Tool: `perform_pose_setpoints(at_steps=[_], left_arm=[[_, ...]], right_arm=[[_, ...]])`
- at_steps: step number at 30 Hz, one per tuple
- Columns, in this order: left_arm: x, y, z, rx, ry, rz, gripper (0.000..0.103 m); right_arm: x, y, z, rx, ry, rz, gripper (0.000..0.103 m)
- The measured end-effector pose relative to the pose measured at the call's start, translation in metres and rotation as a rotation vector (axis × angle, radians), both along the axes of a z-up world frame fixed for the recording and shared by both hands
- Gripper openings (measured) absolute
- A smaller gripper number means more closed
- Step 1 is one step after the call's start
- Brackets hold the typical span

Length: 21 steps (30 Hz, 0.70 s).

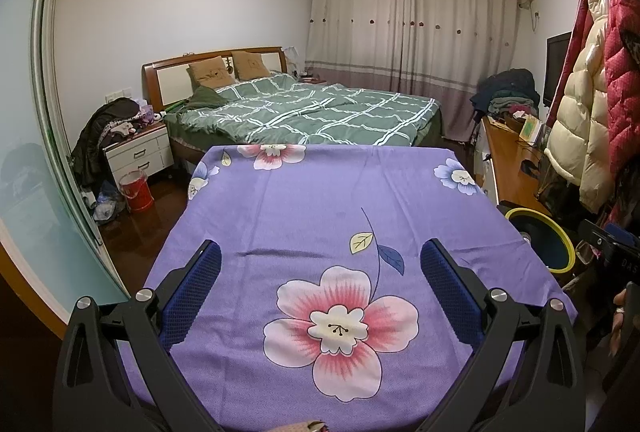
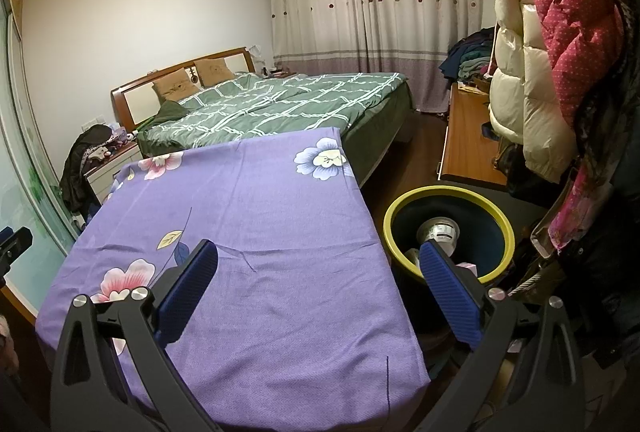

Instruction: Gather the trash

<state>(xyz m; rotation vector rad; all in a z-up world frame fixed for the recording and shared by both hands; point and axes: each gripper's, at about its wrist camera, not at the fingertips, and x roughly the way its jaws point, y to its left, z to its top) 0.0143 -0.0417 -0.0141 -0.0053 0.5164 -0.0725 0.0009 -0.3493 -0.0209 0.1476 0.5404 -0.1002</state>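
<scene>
A dark bin with a yellow-green rim (image 2: 450, 192) stands beside the table's right edge; it also shows in the left wrist view (image 1: 560, 232). Inside it lie a white cup-like container (image 2: 438, 232) and some pale scraps. The table is covered by a purple flowered cloth (image 1: 320, 200), also in the right wrist view (image 2: 260, 212). My left gripper (image 1: 320, 268) is open and empty above the cloth. My right gripper (image 2: 318, 268) is open and empty, its right finger (image 2: 448, 292) over the bin's near rim.
A bed with a green checked quilt (image 1: 312, 112) lies beyond the table. A white nightstand (image 1: 140, 152) and a red bucket (image 1: 136, 192) stand at left. A wooden desk (image 2: 468, 140) and hanging coats (image 2: 560, 32) fill the right side.
</scene>
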Motion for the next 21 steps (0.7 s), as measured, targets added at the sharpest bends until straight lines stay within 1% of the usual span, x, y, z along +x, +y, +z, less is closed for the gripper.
perform_pose_setpoints(at_steps=[13, 21], left_arm=[[0.0041, 0.0021, -0.0058, 0.003, 0.008, -0.013, 0.098], [0.0094, 0.0024, -0.0085, -0.007, 0.033, -0.022, 0.098]], right_arm=[[0.0015, 0.0034, -0.0062, 0.001, 0.01, 0.004, 0.096], [0.0045, 0.0043, -0.0094, 0.003, 0.02, 0.008, 0.096]])
